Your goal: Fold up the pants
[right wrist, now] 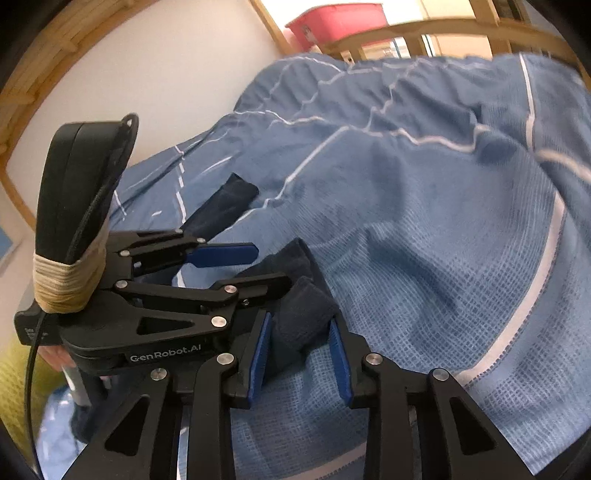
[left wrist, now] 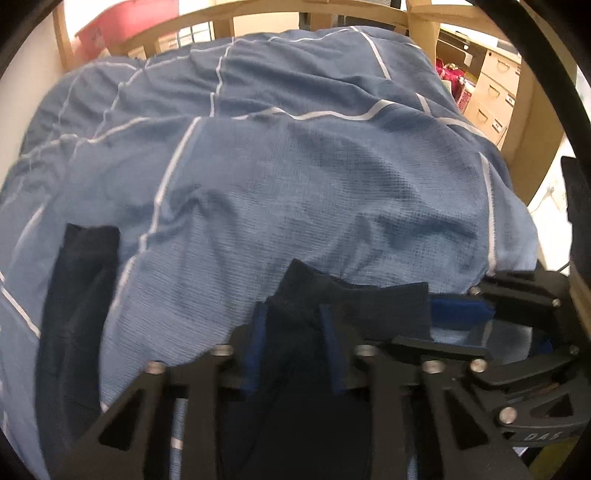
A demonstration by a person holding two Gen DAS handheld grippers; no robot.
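Left tongs [left wrist: 295,354] are clamped on a bunched fold of the dark navy fabric pants [left wrist: 314,314], blue pads pressing each side. The pants lie on a rumpled blue bedspread with thin white stripes [left wrist: 295,177]. Right tongs [left wrist: 517,325] sit just beside. A wooden bed rail [left wrist: 258,18] runs behind.

Black tool [right wrist: 299,354], blue pads, silver screws

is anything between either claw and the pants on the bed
Nothing visible does. The left claw already has the dark pants between its pads, and the right claw has a fold too.
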